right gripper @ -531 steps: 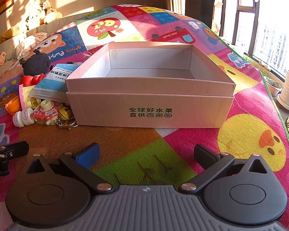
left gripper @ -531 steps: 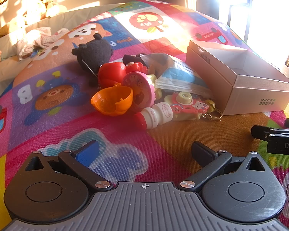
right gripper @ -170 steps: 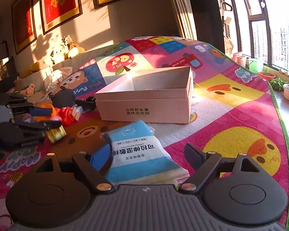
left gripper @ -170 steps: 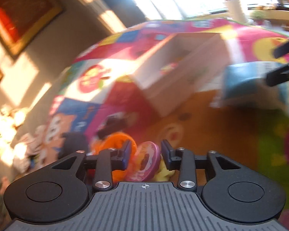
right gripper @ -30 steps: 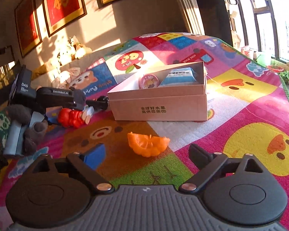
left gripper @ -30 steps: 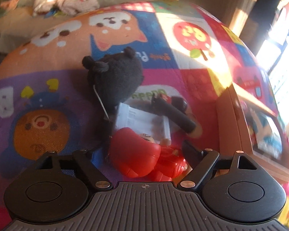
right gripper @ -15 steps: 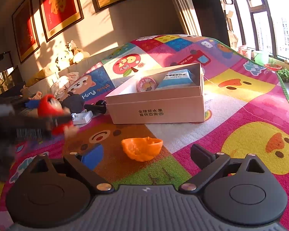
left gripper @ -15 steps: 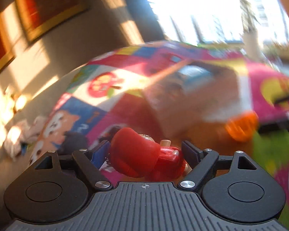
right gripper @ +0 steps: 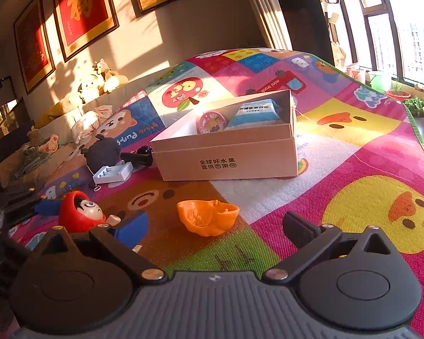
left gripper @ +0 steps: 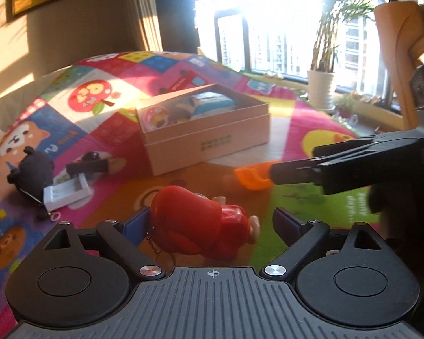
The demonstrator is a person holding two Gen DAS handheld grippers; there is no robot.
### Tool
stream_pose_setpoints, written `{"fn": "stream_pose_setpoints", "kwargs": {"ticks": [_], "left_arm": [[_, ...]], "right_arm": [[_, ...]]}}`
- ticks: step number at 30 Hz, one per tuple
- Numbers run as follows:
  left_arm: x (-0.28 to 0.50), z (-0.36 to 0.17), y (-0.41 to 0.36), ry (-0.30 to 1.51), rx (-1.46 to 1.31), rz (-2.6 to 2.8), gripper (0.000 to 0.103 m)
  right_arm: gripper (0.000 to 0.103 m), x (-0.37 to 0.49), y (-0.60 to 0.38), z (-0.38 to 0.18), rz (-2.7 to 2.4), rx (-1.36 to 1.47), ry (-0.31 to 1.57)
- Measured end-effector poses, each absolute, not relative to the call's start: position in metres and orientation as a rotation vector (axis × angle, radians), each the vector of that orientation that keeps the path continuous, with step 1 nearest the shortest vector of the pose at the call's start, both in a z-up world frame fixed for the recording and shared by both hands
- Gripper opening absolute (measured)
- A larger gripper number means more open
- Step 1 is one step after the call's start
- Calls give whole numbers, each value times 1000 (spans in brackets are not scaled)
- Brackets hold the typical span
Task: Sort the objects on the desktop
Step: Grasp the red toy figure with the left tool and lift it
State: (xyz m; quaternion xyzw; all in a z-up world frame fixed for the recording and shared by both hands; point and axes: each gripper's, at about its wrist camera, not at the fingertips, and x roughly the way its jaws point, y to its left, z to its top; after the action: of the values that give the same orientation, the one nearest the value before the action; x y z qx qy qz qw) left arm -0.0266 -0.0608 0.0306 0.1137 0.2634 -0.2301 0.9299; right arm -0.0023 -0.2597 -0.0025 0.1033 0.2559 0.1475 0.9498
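A red round-bodied doll (left gripper: 195, 223) lies on the play mat between the fingers of my left gripper (left gripper: 210, 220). Its jaws are opening: the doll rests against the left blue pad, and the right finger stands clear of it. In the right wrist view the doll (right gripper: 79, 212) is at the lower left. My right gripper (right gripper: 214, 221) is open and widening, with an orange half-shell bowl (right gripper: 207, 216) on the mat just ahead, untouched. The cardboard box (right gripper: 226, 158) behind holds a pink round clock (right gripper: 212, 123) and a blue-white packet (right gripper: 257, 113).
Left of the box lie a black plush (right gripper: 103, 151), a white plastic case (right gripper: 113, 173) and a black stick-shaped item (right gripper: 137, 156). The right gripper (left gripper: 294, 162) reaches in from the right in the left wrist view. Potted plants stand by the window beyond the mat's edge.
My left gripper swung away from the black plush with the red doll, rolled level, and its jaws spread off the doll. The right gripper stayed put, its jaws slightly wider.
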Motion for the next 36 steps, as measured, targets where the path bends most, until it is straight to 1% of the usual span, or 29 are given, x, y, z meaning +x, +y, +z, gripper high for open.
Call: {"fn": "stream_pose_setpoints", "kwargs": {"ticks": [7,11,15,23,32,34,36], "left_arm": [[-39,31,-72,549,181,-582,96],[-47,34,-79,533,211,-604,97],[-59,38,-62,539,242,-513,100],[-83,25,-25,690,235,-358,100],[-67,28,-8,668,325,-136,100],[-63,29,0,677,302,-94,100],[-62,33,10,686,213,-152,100]], "right_arm": [[103,-4,-262,-2,289,225,504],[103,-5,-267,-1,278,249,494],[103,-3,-270,-2,270,266,498],[103,-3,-269,-2,269,259,499],[103,-4,-268,-1,266,255,495],[103,-4,-268,-1,267,253,496],[103,-4,-269,-1,268,251,495]]}}
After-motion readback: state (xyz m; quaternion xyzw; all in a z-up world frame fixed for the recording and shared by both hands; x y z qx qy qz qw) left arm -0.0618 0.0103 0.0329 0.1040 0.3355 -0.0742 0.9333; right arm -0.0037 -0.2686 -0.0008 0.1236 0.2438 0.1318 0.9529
